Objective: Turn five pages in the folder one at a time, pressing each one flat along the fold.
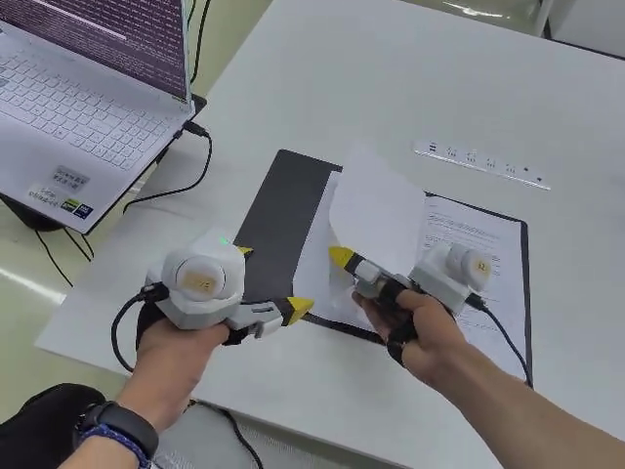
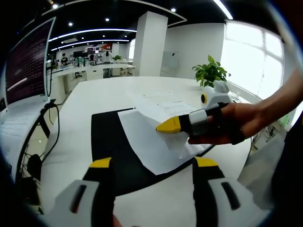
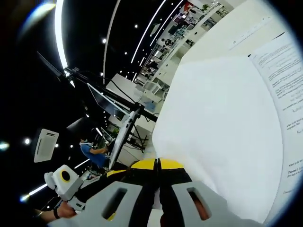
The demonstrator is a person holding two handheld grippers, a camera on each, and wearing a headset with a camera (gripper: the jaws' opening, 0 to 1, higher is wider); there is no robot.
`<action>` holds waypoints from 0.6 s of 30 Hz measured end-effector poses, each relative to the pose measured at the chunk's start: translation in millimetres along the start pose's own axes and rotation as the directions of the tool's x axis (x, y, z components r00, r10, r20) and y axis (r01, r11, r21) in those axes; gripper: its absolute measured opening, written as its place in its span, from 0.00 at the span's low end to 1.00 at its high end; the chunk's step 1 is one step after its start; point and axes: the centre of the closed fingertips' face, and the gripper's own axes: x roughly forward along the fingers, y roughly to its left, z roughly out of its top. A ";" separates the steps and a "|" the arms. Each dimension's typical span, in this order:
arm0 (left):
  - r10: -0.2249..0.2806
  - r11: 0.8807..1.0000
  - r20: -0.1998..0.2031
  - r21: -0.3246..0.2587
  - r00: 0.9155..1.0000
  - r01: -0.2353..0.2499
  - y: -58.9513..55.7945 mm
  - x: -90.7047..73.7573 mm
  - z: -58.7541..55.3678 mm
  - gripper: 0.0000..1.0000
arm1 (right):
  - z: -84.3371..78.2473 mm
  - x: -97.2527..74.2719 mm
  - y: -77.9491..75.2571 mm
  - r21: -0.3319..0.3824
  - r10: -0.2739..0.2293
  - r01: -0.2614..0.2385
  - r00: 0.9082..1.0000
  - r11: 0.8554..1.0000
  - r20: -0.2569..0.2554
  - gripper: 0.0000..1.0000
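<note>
Open folder on white table, one page held raised.
Right gripper: jaws clenched on the lower edge of white page, the sheet standing up and curling beyond the tips. Left gripper: jaws released, spread wide. Black folder open just ahead of the left tips, bare inside cover nearest them. Printed page flat to the right of the right jaws. Laptop and power strip well apart from both pairs of jaws.
</note>
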 end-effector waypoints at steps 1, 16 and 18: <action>0.000 1.000 -0.001 0.000 1.000 0.000 1.1 0.2 -0.3 0.66 | -1.8 2.5 -2.1 0.004 -0.005 0.005 1.000 1.000 -0.005 0.00; 0.005 1.000 -0.015 -0.001 1.000 -0.005 10.0 1.9 -3.7 0.65 | -20.9 24.9 -33.1 0.052 -0.067 0.070 0.996 0.996 -0.058 0.00; 0.006 1.000 -0.013 -0.003 1.000 -0.007 11.9 2.2 -3.5 0.65 | -23.6 27.0 -35.9 0.054 -0.076 0.080 0.995 0.995 -0.067 0.00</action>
